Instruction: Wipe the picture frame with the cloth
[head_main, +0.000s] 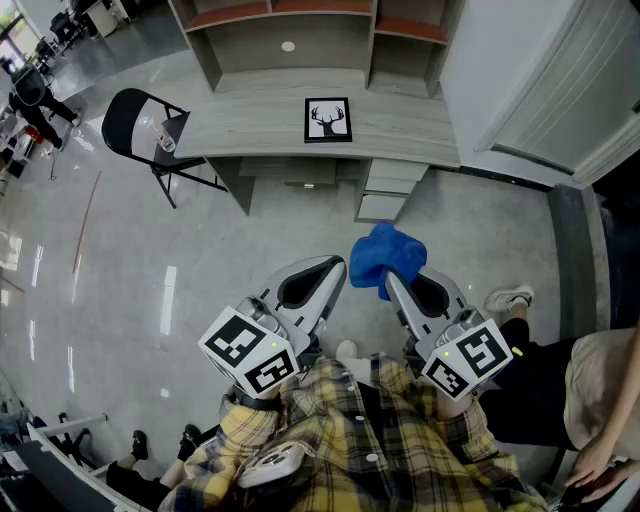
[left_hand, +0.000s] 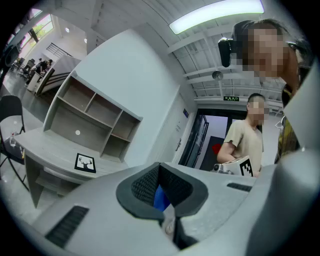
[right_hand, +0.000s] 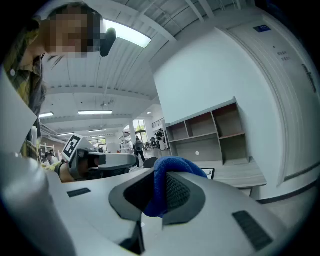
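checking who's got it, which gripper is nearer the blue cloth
Right. The right gripper is shut on the blue cloth, which bunches up from its jaws. The left gripper, shut and empty, sits close beside the cloth on its left.

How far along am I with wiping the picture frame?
Done: the blue cloth is picked up and clamped in the right gripper. In hand: only that cloth; the left gripper is shut and empty. Left: the picture frame lies on the desk ahead, well clear of the cloth, so wiping has not started.
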